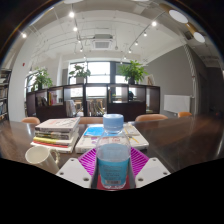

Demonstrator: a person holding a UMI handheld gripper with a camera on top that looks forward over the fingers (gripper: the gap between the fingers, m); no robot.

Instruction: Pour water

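A clear plastic water bottle (113,155) with a light blue cap and blue label stands upright between my fingers. My gripper (113,172) is shut on it, with the magenta pads (88,160) pressing on both sides of its lower body. A white cup (40,157) stands on the table to the left of the left finger, close by. The bottle's base is hidden below the fingers.
A stack of books (58,131) lies on the wooden table (170,135) beyond the cup. A white paper or tray (135,138) lies behind the bottle. Chairs, dark partitions and potted plants (133,72) stand further back before large windows.
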